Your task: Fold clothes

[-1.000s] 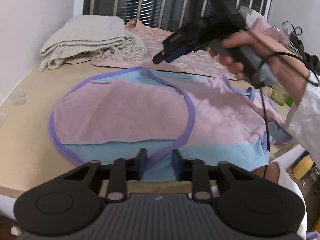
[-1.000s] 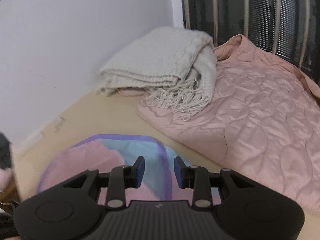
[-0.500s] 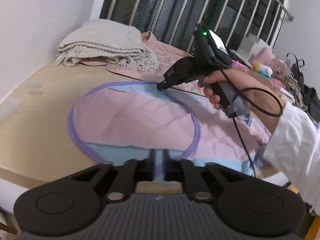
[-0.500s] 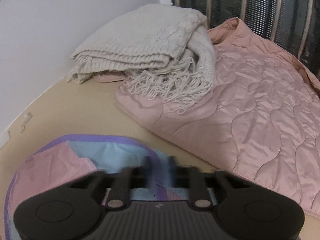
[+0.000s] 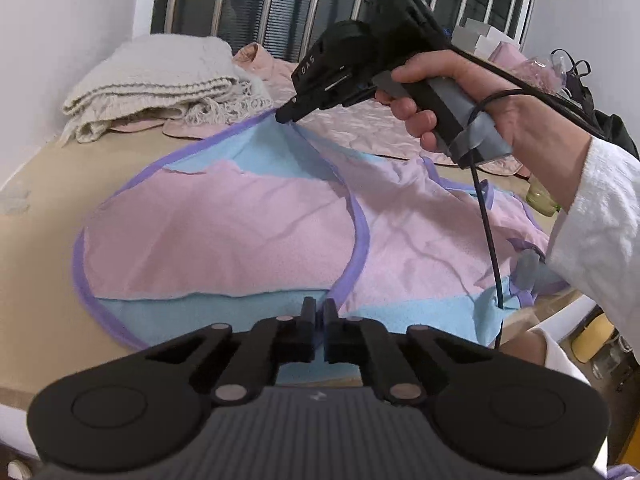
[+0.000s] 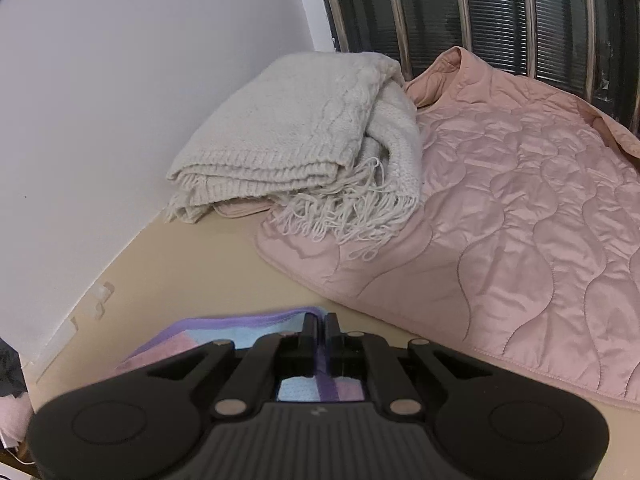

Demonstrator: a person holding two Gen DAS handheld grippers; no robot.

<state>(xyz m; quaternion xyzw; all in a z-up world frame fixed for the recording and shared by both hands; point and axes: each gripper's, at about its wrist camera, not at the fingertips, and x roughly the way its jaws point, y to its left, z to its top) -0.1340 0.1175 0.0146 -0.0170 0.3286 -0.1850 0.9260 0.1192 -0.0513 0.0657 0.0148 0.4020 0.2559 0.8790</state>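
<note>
A pink and light-blue garment with purple trim lies spread on the beige bed surface. My left gripper is shut on its near edge, where the purple trim meets the blue band. My right gripper is shut on the far purple-trimmed edge and lifts it into a small peak. In the right wrist view my right gripper pinches that purple edge of the garment.
A folded cream knitted blanket with fringe lies by the white wall. A pink quilted cover lies beside it, below a metal-barred headboard. Bags and clutter stand at the right. The bed's front edge is near.
Both grippers went from open to shut on the garment's edges. The right gripper dropped to the far edge, gripped it and raised it slightly.
</note>
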